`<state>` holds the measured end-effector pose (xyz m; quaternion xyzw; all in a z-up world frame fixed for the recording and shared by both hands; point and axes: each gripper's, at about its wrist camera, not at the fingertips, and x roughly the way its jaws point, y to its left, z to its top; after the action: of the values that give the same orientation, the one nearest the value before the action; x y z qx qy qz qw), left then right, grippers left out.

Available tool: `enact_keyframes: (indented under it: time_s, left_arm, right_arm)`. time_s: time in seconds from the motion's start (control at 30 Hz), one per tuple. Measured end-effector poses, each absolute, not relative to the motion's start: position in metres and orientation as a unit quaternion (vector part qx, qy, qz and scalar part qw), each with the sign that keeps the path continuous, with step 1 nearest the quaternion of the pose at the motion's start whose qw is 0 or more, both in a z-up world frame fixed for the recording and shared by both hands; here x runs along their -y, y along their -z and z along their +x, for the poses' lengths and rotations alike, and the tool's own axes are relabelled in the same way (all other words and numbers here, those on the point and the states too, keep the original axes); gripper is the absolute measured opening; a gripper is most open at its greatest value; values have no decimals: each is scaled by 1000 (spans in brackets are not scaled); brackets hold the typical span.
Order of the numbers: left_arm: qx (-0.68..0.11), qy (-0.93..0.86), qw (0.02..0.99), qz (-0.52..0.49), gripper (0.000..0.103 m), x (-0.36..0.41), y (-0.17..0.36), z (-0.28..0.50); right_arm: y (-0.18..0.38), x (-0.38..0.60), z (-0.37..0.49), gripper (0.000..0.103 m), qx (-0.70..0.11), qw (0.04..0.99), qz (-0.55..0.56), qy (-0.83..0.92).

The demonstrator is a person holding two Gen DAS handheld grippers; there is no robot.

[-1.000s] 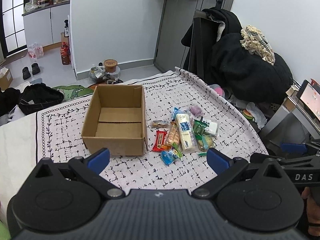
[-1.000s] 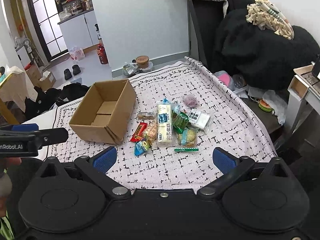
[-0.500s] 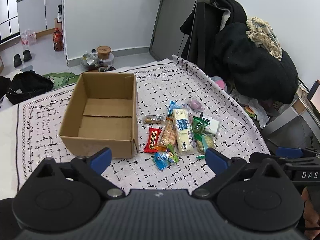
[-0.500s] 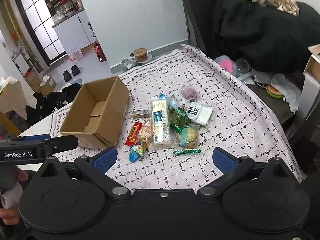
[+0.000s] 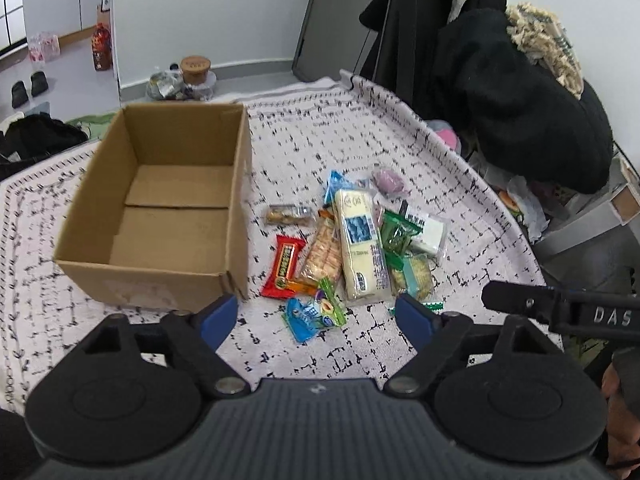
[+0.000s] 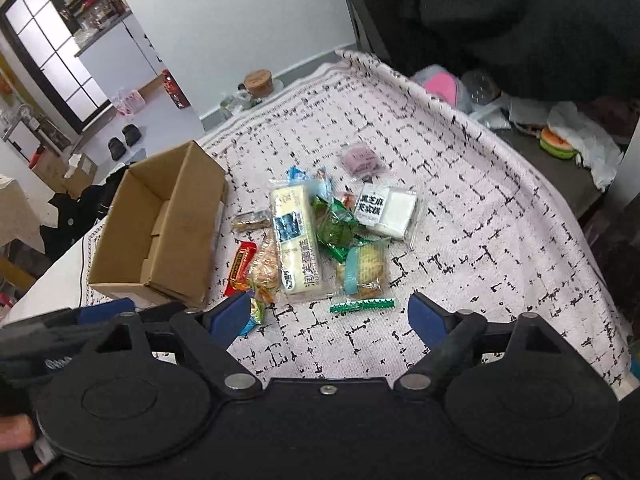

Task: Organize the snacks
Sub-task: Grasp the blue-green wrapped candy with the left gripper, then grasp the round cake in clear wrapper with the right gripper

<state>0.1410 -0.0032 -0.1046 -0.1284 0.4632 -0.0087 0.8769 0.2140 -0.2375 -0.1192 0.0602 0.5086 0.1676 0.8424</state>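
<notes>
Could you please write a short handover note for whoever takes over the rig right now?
Left gripper: open, holding nothing, jaws just narrowing, above the blue snack packet.
Right gripper: open, holding nothing, jaws just narrowing, above the green stick packet.
Cardboard box: on the patterned cloth, nothing inside.
Snack pile: loose on the cloth beside the box.
Done: nothing packed yet.
Left: move every snack into the box.

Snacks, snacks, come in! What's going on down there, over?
Left hand-held gripper and right hand-held gripper both open, jaws just narrowing, nothing between. Snack pile on the cloth, cardboard box empty. Nothing in the way.
</notes>
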Motion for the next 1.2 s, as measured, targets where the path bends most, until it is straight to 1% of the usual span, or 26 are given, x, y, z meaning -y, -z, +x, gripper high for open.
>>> enact_keyframes:
  time_s: [0.1, 0.17, 0.23, 0.3, 0.47, 0.7, 0.77, 0.83, 0.9, 0.97, 1.0, 1.03, 1.2]
  left_arm:
    - [-474, 9, 870, -133, 80, 6, 118, 150]
    - [-484, 8, 864, -135, 74, 8, 127, 157]
    - [-491, 7, 860, -138, 72, 9, 133, 162]
    - [-496, 4, 857, -138, 71, 10, 140, 167]
    - [-508, 4, 850, -138, 65, 15, 159, 179]
    - [-534, -11, 835, -133, 57, 22, 190, 194]
    - [-544, -15, 828, -135, 52, 23, 200, 198]
    - [-551, -24, 823, -134, 51, 24, 208, 200]
    - [-551, -31, 824, -131, 46, 25, 212, 202]
    - [-551, -38, 824, -126, 35, 26, 213, 204]
    - [-550, -40, 825, -125, 33, 26, 213, 204]
    - [-550, -40, 825, -126, 31, 25, 212, 204]
    - [-540, -35, 831, -128, 30, 23, 206, 204]
  right_arm:
    - [123, 235, 220, 84, -515, 840, 60, -161]
    - [126, 233, 224, 84, -514, 841, 54, -160]
    - [131, 231, 228, 83, -513, 843, 50, -156]
    - [136, 230, 234, 77, -516, 842, 50, -151]
    - [156, 224, 249, 73, -519, 844, 36, -134]
    - [175, 219, 263, 73, -537, 834, 39, -120]
    - [181, 216, 267, 73, -541, 832, 36, -115]
    - [185, 214, 270, 73, -544, 831, 33, -110]
    - [189, 211, 273, 73, -545, 831, 30, -109]
    - [191, 208, 276, 73, -547, 829, 27, -112]
    - [193, 206, 277, 72, -547, 830, 25, -112]
    - [194, 204, 278, 72, -546, 830, 23, -110]
    - [201, 197, 284, 72, -551, 828, 24, -104]
